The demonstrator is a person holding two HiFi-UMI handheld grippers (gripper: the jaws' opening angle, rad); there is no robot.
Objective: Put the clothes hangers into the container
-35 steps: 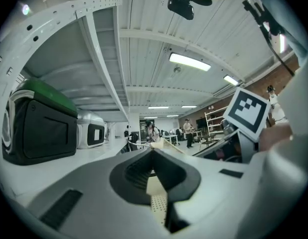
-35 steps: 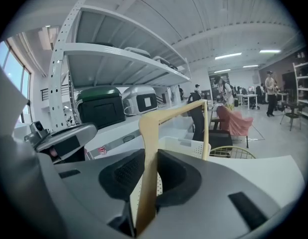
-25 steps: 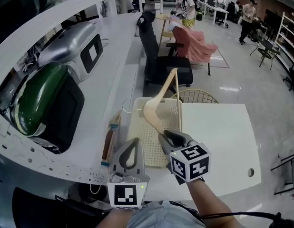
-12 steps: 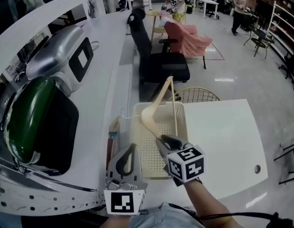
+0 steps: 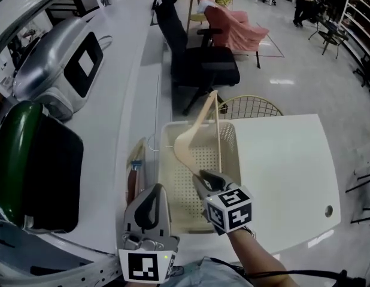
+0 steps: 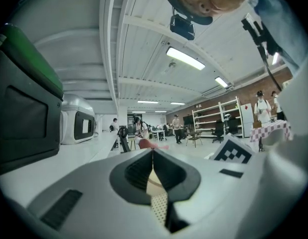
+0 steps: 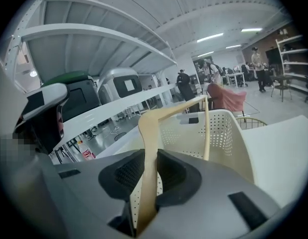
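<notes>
My right gripper is shut on a pale wooden hanger, gripping one arm of it. The hanger stands tilted over the cream perforated basket, its bar rising past the far rim. In the right gripper view the hanger runs up between the pads, with the basket right behind it. A darker wooden hanger lies on the table left of the basket. My left gripper hovers near the table's front edge beside the basket, jaws shut with nothing in them.
The white table extends right of the basket and has a small hole. A black office chair and a round wire basket stand beyond it. Grey and green machines sit on the counter to the left.
The head camera has tilted down, so the basket shows more fully. My right gripper still holds the hanger over the basket. The left gripper sits slightly lower in view.
</notes>
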